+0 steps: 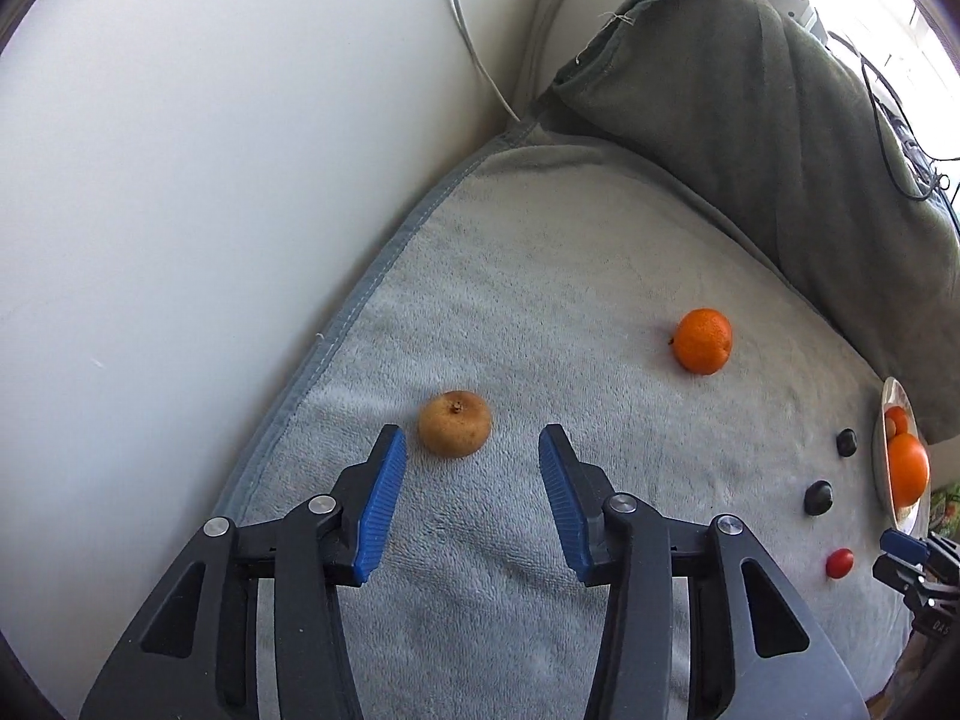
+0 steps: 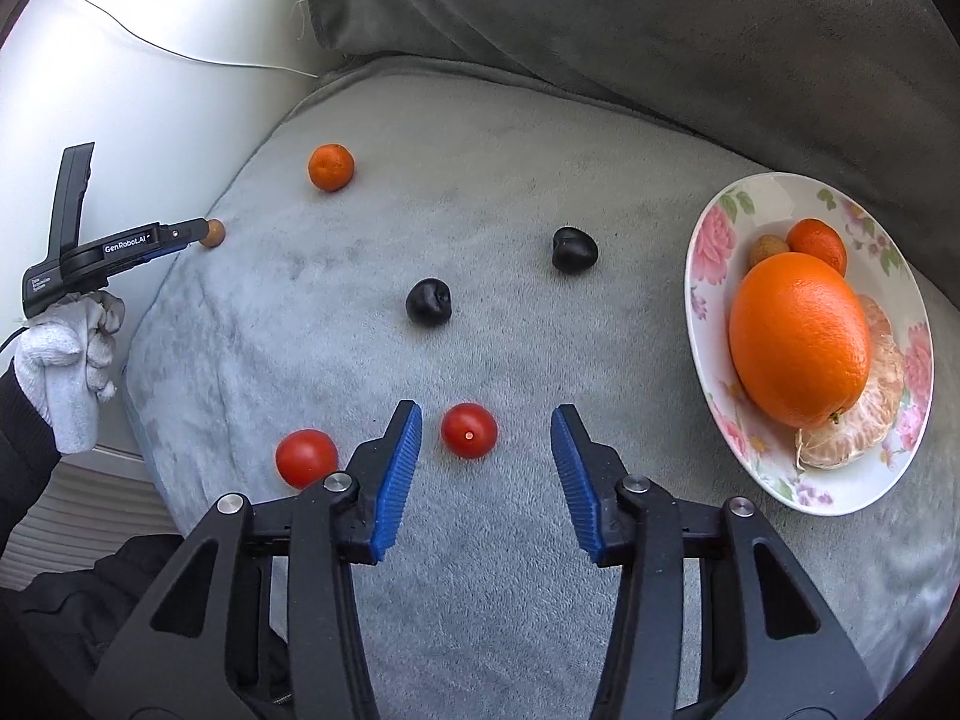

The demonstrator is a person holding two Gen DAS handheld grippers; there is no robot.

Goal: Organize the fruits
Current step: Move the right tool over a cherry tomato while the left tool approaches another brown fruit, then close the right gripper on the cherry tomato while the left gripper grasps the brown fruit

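You have open cushion between the scattered fruit; the plate blocks the right, the backrest the far side.

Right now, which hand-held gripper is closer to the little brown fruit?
Left. The left hand-held gripper is right at the little brown fruit; the right hand-held gripper is far away, around a red tomato.

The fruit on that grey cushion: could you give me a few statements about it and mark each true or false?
1. The big orange sits on the flowered plate. True.
2. Both red tomatoes are on the plate. False: one tomato and the other tomato lie on the cushion.
3. Two dark plums lie loose on the cushion. True.
4. The right gripper grips a tomato. False: its fingers stand apart from it.
5. The brown fruit is on the plate. False: it lies before the left gripper.
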